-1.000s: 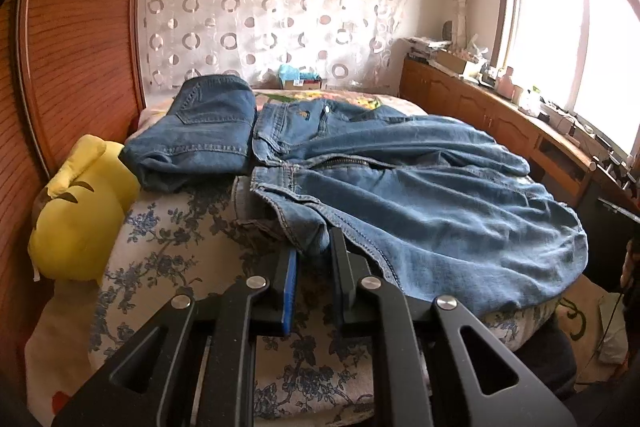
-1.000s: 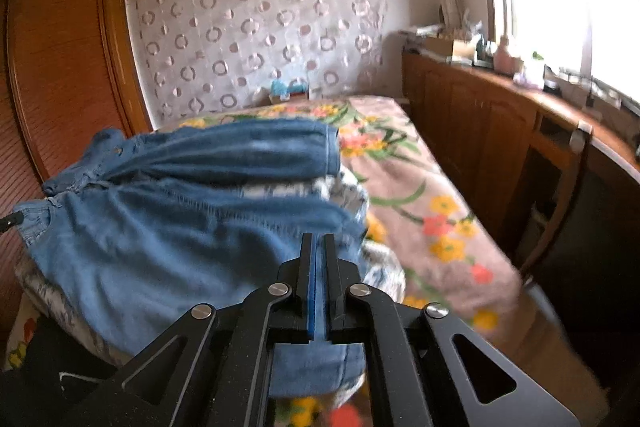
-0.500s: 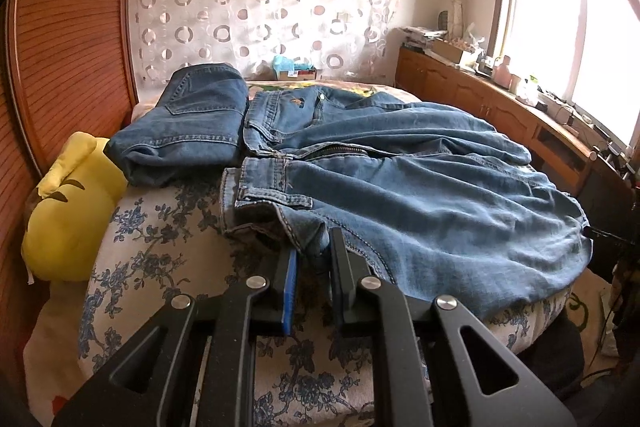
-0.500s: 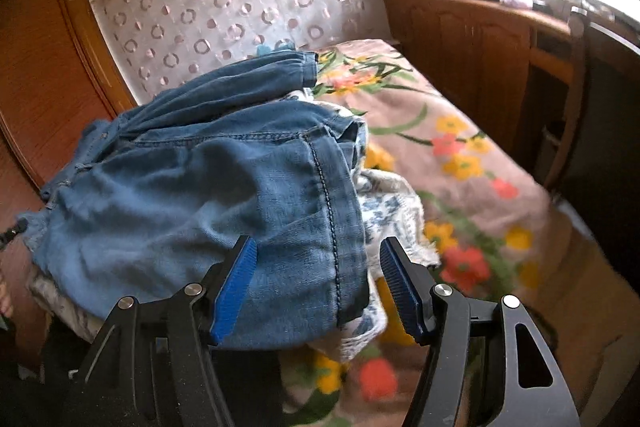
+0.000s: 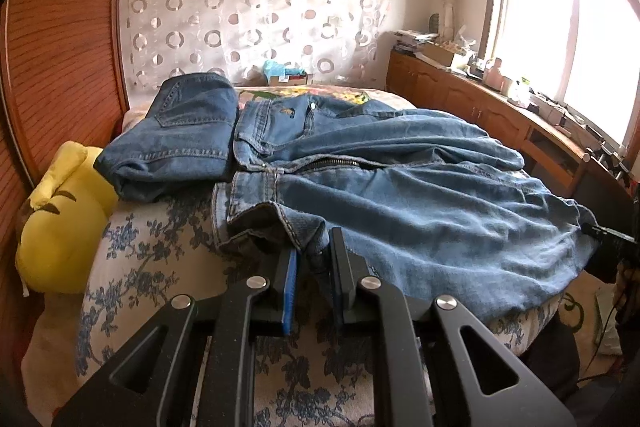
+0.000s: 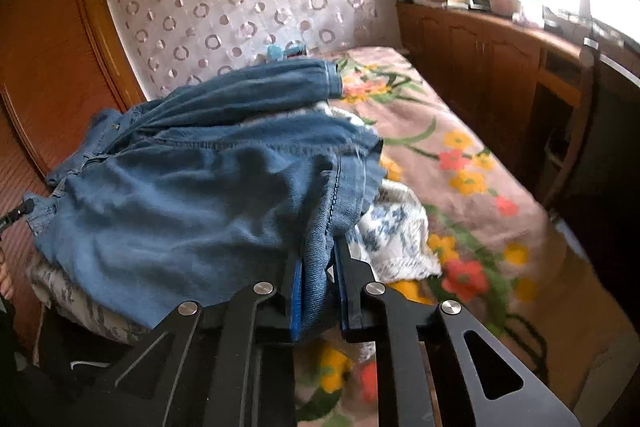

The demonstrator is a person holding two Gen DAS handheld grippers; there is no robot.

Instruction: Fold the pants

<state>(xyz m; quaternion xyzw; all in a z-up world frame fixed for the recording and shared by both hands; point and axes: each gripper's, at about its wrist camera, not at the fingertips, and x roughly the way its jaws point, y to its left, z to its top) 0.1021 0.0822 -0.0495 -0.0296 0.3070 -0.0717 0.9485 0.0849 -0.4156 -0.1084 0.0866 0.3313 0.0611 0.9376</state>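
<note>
Jeans [image 5: 400, 195] spread across the bed [image 5: 152, 267], pinched at both ends.
Long axis running left to right in the left wrist view: waistband at the left, legs reaching right, hem draped over the bed's edge. Left tongs [image 5: 313, 259] clamped on denim at the waistband corner. Right tongs [image 6: 316, 267] closing on the near leg's hem, fabric between the blue pads [image 6: 297, 291]. Second pair, folded [image 5: 180, 139], just beside the waistband, against a yellow plush [image 5: 60, 219].

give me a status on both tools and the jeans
Left tool clamped on waistband of light blue denim jeans. Right tool closing on hem end, denim between pads. Nothing blocking.
</note>
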